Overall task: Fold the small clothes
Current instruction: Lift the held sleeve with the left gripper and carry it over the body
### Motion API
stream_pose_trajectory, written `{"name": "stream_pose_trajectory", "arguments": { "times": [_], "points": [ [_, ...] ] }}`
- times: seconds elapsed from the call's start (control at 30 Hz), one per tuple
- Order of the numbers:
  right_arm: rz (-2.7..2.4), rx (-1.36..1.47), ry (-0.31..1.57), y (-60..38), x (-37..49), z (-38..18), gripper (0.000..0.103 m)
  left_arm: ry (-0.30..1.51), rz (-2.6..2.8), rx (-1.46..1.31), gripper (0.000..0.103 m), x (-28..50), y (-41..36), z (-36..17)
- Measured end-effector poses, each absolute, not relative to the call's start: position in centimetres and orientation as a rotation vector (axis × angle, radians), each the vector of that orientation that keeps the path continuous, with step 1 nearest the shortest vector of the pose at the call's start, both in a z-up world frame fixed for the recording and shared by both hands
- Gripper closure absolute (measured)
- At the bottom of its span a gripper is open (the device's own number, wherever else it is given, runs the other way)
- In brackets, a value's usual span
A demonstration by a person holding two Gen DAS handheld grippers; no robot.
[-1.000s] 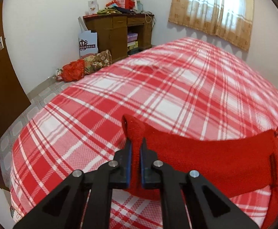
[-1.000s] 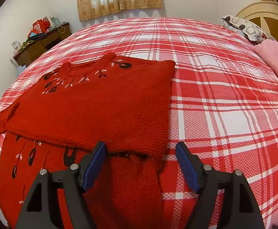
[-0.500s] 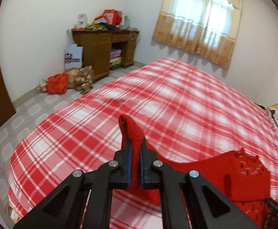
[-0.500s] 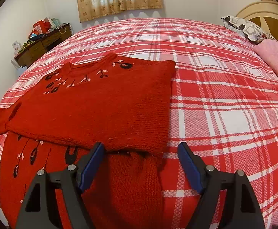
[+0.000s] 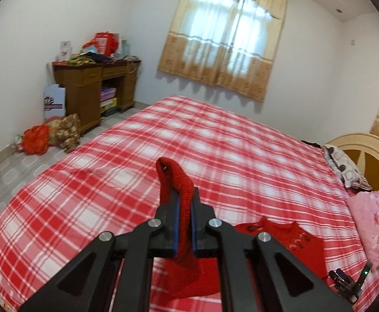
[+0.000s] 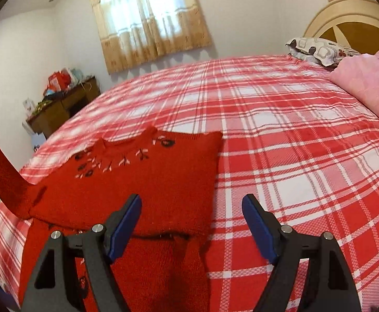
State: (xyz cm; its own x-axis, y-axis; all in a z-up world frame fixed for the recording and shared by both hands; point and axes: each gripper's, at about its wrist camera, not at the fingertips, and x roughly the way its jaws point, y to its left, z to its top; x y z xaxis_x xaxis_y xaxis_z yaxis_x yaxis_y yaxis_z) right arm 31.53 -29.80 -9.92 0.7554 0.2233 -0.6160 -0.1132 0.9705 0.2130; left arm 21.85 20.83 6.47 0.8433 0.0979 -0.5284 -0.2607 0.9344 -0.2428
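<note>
Two grippers work over a red sweater (image 6: 142,182) lying partly folded on the plaid bedspread (image 6: 293,143). The left gripper (image 5: 185,208) has its jaws clamped tight on the sleeve (image 5: 174,176), lifted clear of the bed. The right gripper (image 6: 192,221) hovers with jaws spread wide, holding nothing, just above the sweater's folded edge, near a pink pillow (image 6: 366,83)

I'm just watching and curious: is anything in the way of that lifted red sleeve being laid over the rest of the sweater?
Nothing visible is. The left gripper is shut on the sleeve, lifted off the bed. The sweater lies flat with nothing on it. The right gripper hovers open over its near edge, not gripping.
</note>
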Motion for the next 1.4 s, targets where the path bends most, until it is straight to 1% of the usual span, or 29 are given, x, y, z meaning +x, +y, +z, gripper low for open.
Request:
{"name": "stream_pose_trajectory", "arguments": {
  "times": [0.47, 1.03, 1.23, 1.4],
  "points": [
    [0.162, 0.198, 0.657, -30.7, 31.2, -9.7, 0.023, 0.505, 0.063, -0.291, 0.096, 25.2, 13.8, 8.7],
    [0.133, 0.239, 0.67, -31.6, 31.5, -10.4, 0.023, 0.489, -0.099, -0.258, 0.096, 29.4, 3.8, 10.2],
    [0.121, 0.264, 0.671, -31.9, 31.6, -10.6, 0.023, 0.517, -0.168, -0.185, 0.096, 30.7, -1.7, 8.5],
    [0.112, 0.284, 0.668, -32.2, 31.7, -10.7, 0.023, 0.579, -0.201, -0.103, 0.096, 32.4, -7.0, 4.4]
  ]
}}
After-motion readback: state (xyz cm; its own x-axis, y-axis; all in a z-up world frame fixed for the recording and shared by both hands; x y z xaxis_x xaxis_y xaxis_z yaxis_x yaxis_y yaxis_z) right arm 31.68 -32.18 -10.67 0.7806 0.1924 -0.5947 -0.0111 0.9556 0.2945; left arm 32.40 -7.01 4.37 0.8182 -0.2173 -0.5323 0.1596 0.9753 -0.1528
